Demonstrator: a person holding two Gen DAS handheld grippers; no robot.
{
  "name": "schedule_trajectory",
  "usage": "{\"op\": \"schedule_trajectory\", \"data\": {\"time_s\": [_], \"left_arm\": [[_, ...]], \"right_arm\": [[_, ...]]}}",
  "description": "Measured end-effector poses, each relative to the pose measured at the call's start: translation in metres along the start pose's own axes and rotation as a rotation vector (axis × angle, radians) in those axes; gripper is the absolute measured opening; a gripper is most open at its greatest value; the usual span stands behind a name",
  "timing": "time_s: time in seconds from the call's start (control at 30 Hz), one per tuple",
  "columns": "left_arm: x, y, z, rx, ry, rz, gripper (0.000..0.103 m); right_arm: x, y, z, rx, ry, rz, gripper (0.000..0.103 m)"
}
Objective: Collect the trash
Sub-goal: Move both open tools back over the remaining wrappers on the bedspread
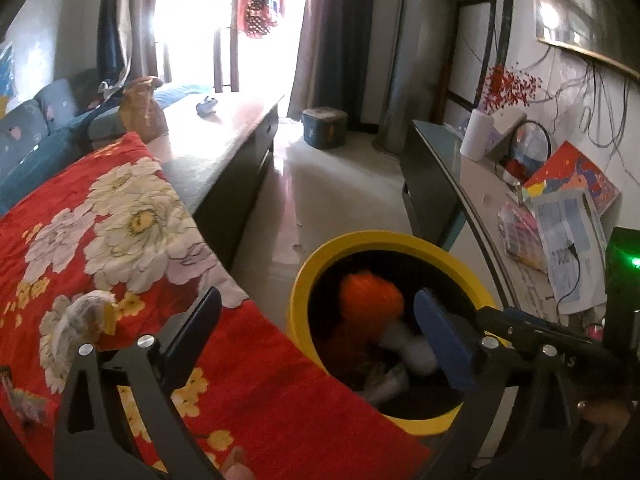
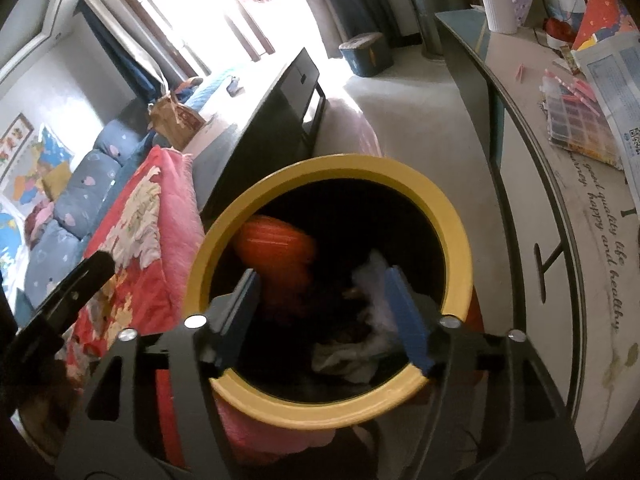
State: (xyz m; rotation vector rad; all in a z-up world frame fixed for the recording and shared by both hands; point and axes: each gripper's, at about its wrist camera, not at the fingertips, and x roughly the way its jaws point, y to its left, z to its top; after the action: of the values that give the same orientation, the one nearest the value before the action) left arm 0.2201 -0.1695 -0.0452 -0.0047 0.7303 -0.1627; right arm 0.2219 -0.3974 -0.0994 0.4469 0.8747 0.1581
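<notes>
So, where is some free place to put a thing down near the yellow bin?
Free: the pale floor between the dark cabinet and the desk, beyond the yellow bin; also the cabinet's far top. Crowded: the desk's right part, with papers and a bead box. The floral blanket carries a crumpled wrapper.

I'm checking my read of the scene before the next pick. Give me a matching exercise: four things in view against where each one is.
Things:
1. orange object
2. crumpled wrapper
3. white cup
4. right gripper

Places:
A. on the red floral blanket
B. on the desk
C. open, above the mouth of the bin
D. inside the yellow-rimmed bin

Pairs: 1-D, 2-A, 3-B, 4-C
</notes>
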Motion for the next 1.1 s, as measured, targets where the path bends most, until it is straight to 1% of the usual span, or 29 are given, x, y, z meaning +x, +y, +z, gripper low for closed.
{"op": "schedule_trajectory", "data": {"time_s": [0.33, 0.53, 0.8, 1.1], "left_arm": [[-0.029, 0.016, -0.008, -0.023, -0.039, 0.035, 0.096], [-0.047, 0.026, -0.010, -0.047, -0.070, 0.057, 0.096], [-0.069, 0.041, -0.009, -0.072, -0.103, 0.079, 0.096], [-0.092, 0.060, -0.015, -0.092, -0.136, 0.121, 0.096]], "right_arm": [[-0.015, 0.020, 0.003, -0.056, -0.048, 0.002, 0.066], [-0.022, 0.034, 0.002, -0.097, -0.068, 0.006, 0.066], [-0.027, 0.059, -0.004, -0.153, -0.079, 0.042, 0.070], [-0.030, 0.089, -0.015, -0.224, -0.067, 0.088, 0.070]]}}
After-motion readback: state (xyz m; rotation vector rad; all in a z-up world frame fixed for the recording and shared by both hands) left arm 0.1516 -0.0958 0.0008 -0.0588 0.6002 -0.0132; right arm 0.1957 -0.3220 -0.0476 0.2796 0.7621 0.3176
